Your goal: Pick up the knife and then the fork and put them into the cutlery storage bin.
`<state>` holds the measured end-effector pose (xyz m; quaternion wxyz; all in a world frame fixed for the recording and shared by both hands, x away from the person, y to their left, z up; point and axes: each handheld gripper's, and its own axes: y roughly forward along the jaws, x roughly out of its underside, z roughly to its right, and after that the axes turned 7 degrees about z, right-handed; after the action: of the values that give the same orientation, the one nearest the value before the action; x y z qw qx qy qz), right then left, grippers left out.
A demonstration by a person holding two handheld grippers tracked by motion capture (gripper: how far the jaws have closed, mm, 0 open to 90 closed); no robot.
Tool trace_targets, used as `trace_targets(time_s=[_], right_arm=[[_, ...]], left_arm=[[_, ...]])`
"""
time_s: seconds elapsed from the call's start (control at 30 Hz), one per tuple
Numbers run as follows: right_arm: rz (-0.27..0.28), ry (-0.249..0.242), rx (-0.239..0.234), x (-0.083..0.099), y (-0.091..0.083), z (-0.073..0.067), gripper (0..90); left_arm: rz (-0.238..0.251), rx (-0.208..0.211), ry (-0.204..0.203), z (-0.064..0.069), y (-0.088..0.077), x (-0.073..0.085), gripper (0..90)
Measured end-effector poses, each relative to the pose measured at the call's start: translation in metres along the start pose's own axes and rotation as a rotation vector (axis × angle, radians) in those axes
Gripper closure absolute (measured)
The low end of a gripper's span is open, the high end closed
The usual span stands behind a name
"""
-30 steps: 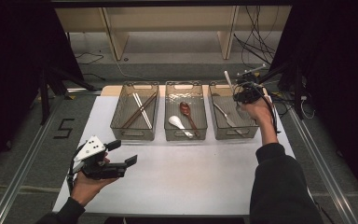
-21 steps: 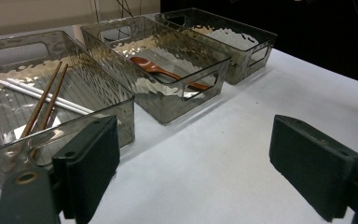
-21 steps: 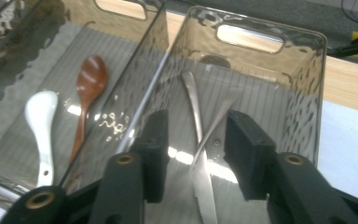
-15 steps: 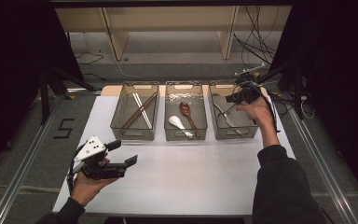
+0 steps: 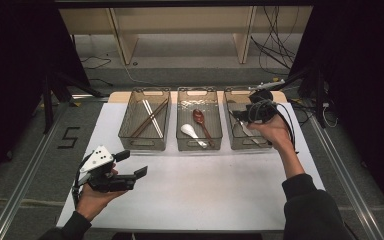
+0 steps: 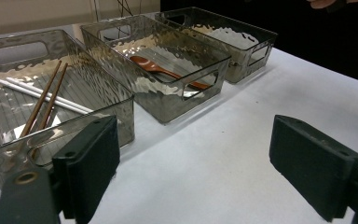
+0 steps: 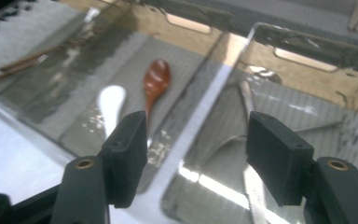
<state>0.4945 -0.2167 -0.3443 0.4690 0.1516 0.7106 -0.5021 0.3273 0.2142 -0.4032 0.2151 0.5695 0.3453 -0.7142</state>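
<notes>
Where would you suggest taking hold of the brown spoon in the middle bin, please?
Grip the brown spoon on its slim handle, coming straight down from above. The bin's walls block side approaches, the bowl is wide, and the white spoon lies close beside it.

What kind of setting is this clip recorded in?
Probably a lab-style recording station, not a kitchen: a white table hemmed by black curtains, loose cables on the floor, and three clear bins of sorted cutlery.
</notes>
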Motion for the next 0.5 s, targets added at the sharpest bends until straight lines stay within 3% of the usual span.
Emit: trace_targets(time_s=[0.13, 0.5], right_arm=[[0.048, -0.019, -0.033, 0.009, -0.011, -0.012, 36.7], [0.117, -0.020, -0.121, 0.033, -0.031, -0.037, 34.2]], left_arm=[[-0.006, -0.002, -0.003, -0.001, 0.001, 0.000, 15.7], [-0.011, -0.005, -0.006, -0.002, 0.002, 0.001, 15.7]])
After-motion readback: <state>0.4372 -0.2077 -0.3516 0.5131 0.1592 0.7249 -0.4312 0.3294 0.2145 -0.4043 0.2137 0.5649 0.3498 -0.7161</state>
